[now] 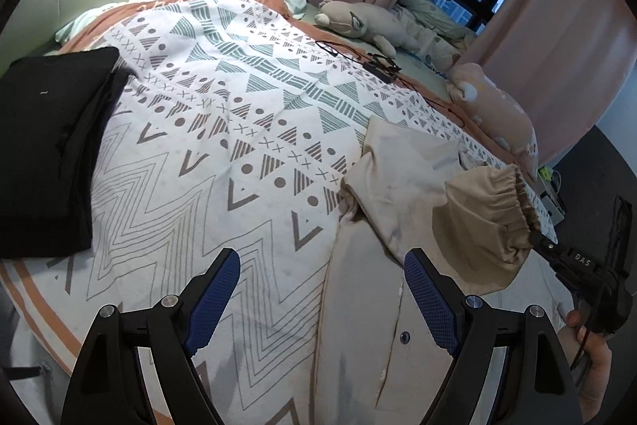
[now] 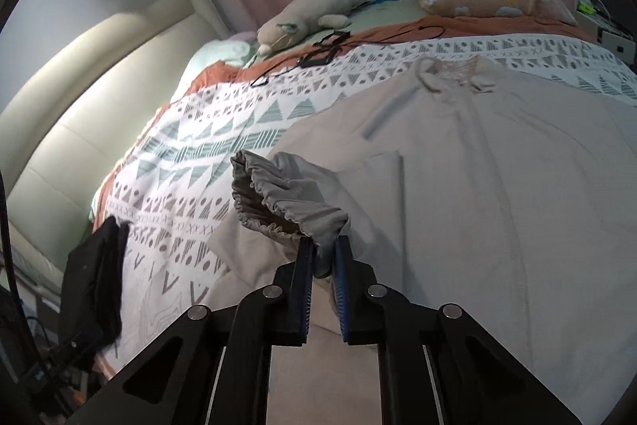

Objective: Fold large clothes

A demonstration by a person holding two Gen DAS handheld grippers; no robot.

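Beige jacket (image 2: 458,166): spread on the patterned quilt (image 1: 223,114), one cuff pinched in your right gripper (image 2: 322,257).

Your right gripper's jaws are nearly closed on the elastic cuff (image 2: 278,198), holding the sleeve lifted off the jacket's body. Your left gripper (image 1: 322,301) hangs with its jaws spread wide and nothing between them, above the jacket's near edge where it meets the quilt. A folded black garment (image 1: 51,146) lies well apart on the bed's left side.
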